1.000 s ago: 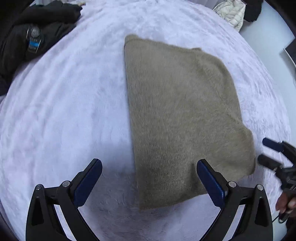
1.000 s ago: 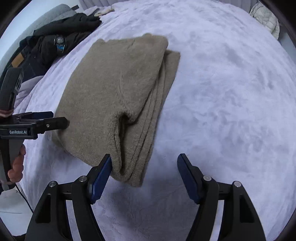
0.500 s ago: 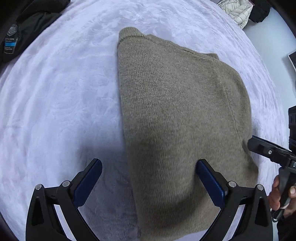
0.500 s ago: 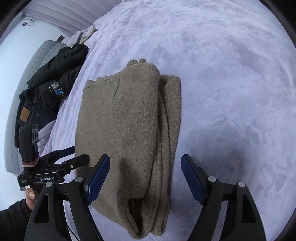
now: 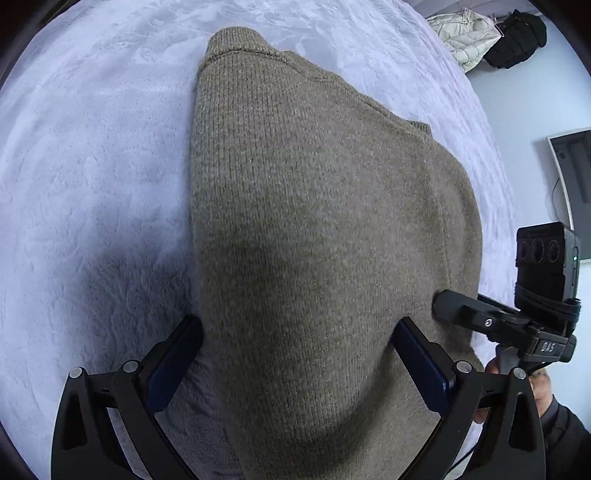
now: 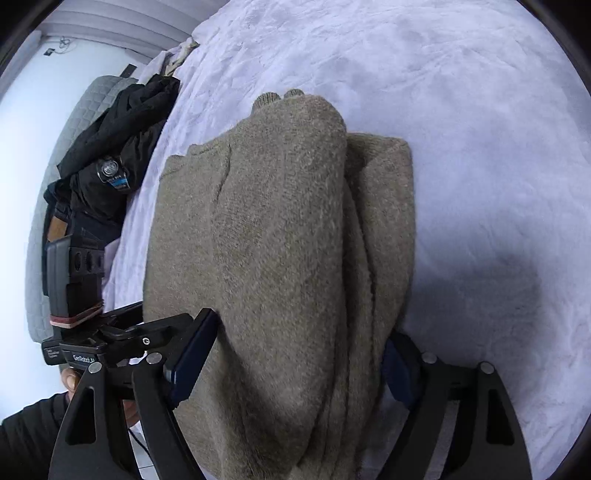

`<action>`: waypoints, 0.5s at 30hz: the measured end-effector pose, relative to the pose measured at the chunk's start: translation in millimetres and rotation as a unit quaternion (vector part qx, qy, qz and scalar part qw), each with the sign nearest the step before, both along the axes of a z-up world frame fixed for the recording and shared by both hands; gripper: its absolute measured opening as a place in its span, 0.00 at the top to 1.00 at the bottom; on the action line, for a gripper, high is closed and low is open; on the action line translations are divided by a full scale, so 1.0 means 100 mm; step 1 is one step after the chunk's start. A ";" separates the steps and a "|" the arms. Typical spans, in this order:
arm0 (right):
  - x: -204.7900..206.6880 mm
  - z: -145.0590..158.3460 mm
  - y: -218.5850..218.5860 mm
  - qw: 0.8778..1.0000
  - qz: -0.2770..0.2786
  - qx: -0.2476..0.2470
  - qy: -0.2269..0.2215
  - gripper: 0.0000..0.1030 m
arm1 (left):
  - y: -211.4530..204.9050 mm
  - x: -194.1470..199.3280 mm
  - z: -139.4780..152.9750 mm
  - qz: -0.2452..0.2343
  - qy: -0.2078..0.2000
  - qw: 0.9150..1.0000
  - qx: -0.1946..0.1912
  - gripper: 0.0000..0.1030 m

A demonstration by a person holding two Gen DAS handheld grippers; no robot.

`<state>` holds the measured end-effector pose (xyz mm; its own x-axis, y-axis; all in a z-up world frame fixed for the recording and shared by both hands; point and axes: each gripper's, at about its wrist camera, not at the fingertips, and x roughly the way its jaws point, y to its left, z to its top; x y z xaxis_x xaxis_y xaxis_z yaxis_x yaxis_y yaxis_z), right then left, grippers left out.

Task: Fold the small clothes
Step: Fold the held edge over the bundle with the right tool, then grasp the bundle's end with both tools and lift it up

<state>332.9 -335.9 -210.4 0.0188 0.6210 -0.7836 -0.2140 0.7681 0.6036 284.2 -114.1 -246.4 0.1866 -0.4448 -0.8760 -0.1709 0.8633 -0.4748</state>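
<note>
A folded olive-brown knitted sweater (image 5: 317, 229) lies on a white fluffy bedspread (image 5: 92, 166). My left gripper (image 5: 295, 354) is open, its jaws straddling the sweater's near end on both sides. My right gripper (image 6: 295, 358) is open too, straddling the near end of the same sweater (image 6: 280, 240), whose stacked folded layers show along its right edge. Each gripper appears in the other's view: the right one (image 5: 491, 325) at the sweater's right edge, the left one (image 6: 122, 339) at its left edge.
A pile of dark clothes (image 6: 118, 147) lies at the far left of the bed by a grey padded headboard (image 6: 74, 122). A cream jacket (image 5: 465, 33) and a black garment (image 5: 517, 33) lie off the bed's far right corner.
Both grippers have moved forward and down over the sweater's near end, so it now fills the gap between each pair of jaws. Both stay open. The sweater has not moved.
</note>
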 end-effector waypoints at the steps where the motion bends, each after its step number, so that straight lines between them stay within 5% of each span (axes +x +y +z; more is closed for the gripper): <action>1: -0.01 0.00 0.00 1.000 0.001 0.003 -0.003 0.21 | 0.00 0.00 0.01 0.003 -0.004 1.000 -0.001 0.01; 3: -0.02 -0.01 -0.01 1.000 0.003 0.006 -0.003 0.35 | -0.03 -0.02 0.05 -0.001 -0.016 1.000 -0.006 0.27; 4: -0.03 0.00 -0.03 1.000 0.002 0.010 0.000 0.45 | -0.06 -0.02 0.09 -0.003 -0.019 1.000 -0.003 0.29; 6: -0.05 0.06 -0.04 1.000 -0.001 0.017 -0.002 0.56 | -0.09 -0.06 0.17 -0.006 -0.023 1.000 -0.004 0.51; 15: -0.42 0.76 0.18 0.998 0.031 0.019 -0.054 0.63 | -0.16 -0.40 0.72 0.003 -0.027 1.000 0.015 0.58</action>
